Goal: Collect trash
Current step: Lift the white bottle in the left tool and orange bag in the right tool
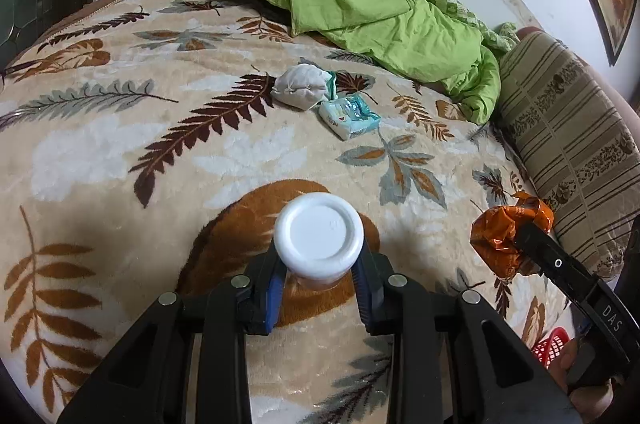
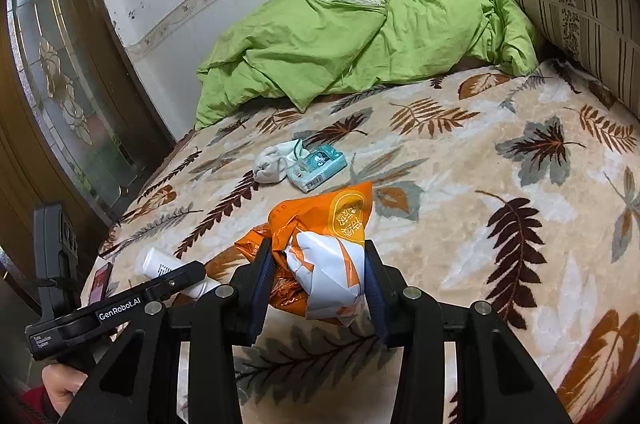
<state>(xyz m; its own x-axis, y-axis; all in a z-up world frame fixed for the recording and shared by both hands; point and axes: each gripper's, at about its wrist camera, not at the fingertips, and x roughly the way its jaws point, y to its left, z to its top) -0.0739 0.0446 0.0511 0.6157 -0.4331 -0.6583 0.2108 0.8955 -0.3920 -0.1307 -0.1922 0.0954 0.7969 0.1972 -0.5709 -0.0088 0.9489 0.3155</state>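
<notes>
Crumpled orange-and-white wrapper (image 2: 320, 248); small white bottle (image 1: 319, 238)

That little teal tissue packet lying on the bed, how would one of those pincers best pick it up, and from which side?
Probably from above, jaws closing across the narrow width of the tissue packet. It lies flat on the blanket, so its sides are the only graspable faces. The crumpled white wad touches its left end, so the long sides look clearer. Both grippers are full now, though.
</notes>
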